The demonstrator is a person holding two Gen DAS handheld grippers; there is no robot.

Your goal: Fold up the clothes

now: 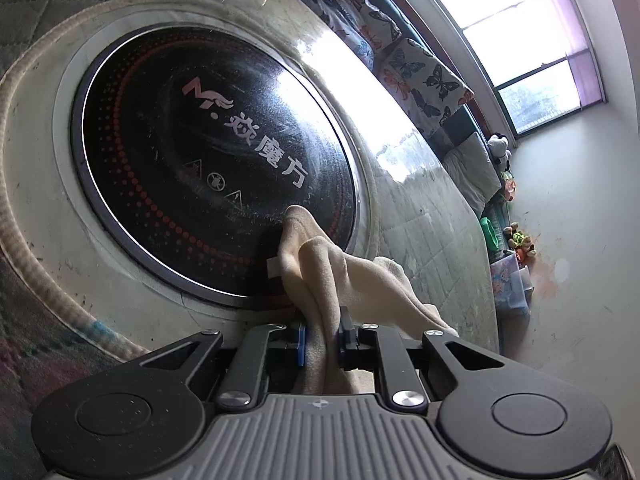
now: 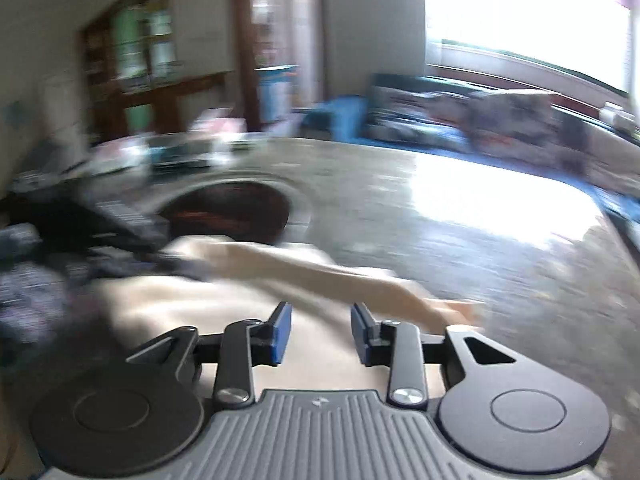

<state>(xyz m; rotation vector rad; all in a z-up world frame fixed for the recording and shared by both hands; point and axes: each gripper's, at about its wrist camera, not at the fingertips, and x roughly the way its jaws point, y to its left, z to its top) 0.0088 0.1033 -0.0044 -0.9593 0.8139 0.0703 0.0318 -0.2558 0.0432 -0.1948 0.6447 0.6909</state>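
Cream garment (image 1: 320, 276) pinched in left tongs (image 1: 322, 338), right tongs (image 2: 320, 334) wide, quilted table (image 1: 432, 216), round black hotplate (image 1: 208, 160), bright window (image 1: 520, 28).

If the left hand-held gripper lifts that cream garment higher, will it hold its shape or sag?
Likely sag: the cream garment bunches into soft folds where the left hand-held gripper pinches it. Probably light, since a small pinch holds it. In the right wrist view it drapes flat over the table.

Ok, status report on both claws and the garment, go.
Left claw shut on cream garment, bunched over the black heater disc. Right claw open, empty, above the cloth. View blurred. Nothing blocking.
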